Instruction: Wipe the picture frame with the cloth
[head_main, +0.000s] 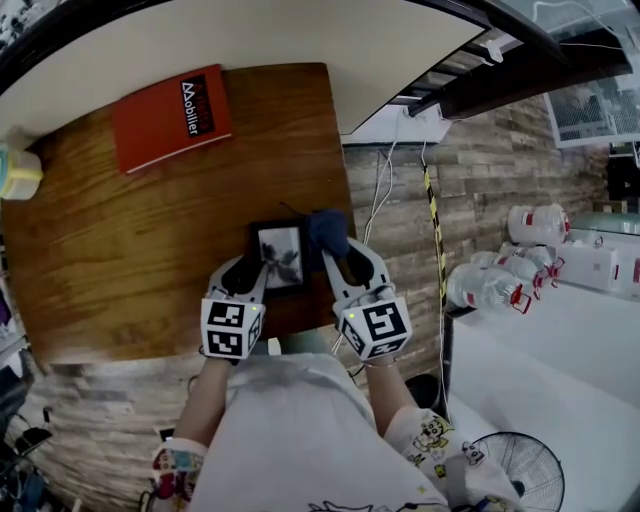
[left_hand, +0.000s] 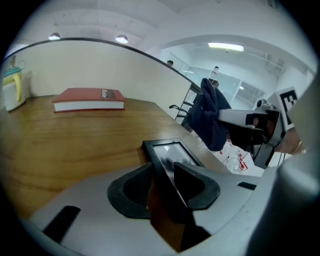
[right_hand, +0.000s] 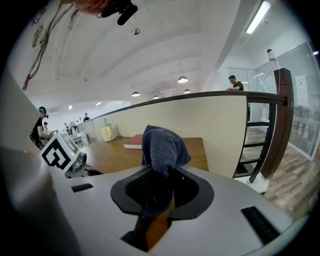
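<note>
A small black picture frame (head_main: 281, 250) with a dark print lies on the wooden table (head_main: 130, 240) near its front right corner. My left gripper (head_main: 262, 268) reaches it from the near side. In the left gripper view its jaws (left_hand: 162, 172) sit on either side of the picture frame's (left_hand: 172, 150) near left edge, pads against it. My right gripper (head_main: 340, 255) hovers just right of the frame, shut on a bunched dark blue cloth (head_main: 327, 232). The cloth (right_hand: 161, 145) sticks up out of those jaws, and it also hangs in the left gripper view (left_hand: 210, 120).
A red book (head_main: 170, 117) lies at the table's far left, with a pale container (head_main: 15, 175) at the left edge. The table's right edge drops to a plank floor with cables (head_main: 380, 190), water bottles (head_main: 495, 285) and a fan (head_main: 520, 470).
</note>
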